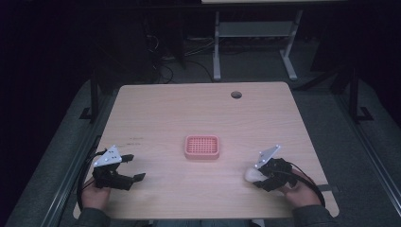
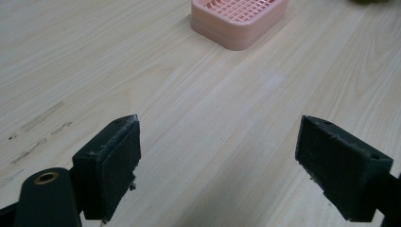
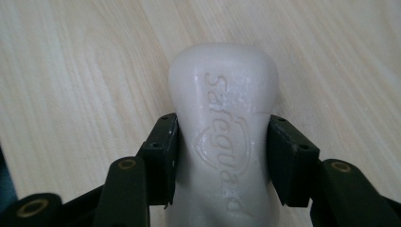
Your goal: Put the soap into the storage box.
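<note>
- Nearest, at the table's front right: right gripper (image 1: 259, 179) clamped on one white bar of soap (image 3: 222, 123), black pads pressed flat against its two long sides, embossed face up, far end jutting past the jaws over the wood; apparently gripped across the narrow waist for a firm, square hold.
- In the high view, soap (image 1: 252, 174) seen as a pale lump at the gripper's tip, low over or on the table (image 1: 156, 109); contact with the wood impossible to tell.
- Front left: left gripper (image 1: 136, 166) spread wide, nothing between the pads, held low over bare wood; probably parked clear of the work.
- Farther in, mid-table: one pink soap dish (image 1: 202, 146) with a gridded top, nothing in it, well apart from both grippers and roughly between them; likely the place meant for the soap.
- Far edge: one round cable hole (image 1: 236, 94) in the tabletop.
- Count: two grippers, one soap, one dish, one hole.
</note>
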Tool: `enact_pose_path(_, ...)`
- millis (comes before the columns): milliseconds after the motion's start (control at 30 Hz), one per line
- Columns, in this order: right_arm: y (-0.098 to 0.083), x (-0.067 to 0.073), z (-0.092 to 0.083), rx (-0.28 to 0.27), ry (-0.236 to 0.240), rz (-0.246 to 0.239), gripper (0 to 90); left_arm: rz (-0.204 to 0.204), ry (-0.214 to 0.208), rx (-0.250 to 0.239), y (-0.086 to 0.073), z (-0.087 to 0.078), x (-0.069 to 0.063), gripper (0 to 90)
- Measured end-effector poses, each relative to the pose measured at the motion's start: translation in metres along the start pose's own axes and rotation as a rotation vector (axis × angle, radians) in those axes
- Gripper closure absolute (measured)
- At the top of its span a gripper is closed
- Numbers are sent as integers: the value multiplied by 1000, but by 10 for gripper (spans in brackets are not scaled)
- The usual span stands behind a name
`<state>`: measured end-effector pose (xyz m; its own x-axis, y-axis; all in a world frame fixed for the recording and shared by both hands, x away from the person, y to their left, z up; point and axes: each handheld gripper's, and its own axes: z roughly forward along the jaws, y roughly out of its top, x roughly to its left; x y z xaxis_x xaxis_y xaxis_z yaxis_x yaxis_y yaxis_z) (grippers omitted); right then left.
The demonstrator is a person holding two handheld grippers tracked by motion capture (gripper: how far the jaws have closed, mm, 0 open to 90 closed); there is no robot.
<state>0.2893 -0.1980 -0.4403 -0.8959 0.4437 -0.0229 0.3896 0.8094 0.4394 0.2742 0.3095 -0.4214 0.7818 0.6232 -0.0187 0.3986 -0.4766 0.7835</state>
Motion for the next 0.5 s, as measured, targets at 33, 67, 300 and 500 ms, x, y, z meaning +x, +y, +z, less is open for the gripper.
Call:
enact_pose_path(33,1,0,-2,-9,0,-5,489,0,0,-1,0,0,0,148)
enact_pose_path(67,1,1,-3,-15,0,-6,489,-3,1,-3,0,0,0,148)
enact_pose_path(300,9,0,-3,-10,7,-27,488,-4,4,-5,0,-1,0,148)
enact_pose_path(500,24,-3,0,-8,25,-57,488,5,3,1,0,-1,-1,148)
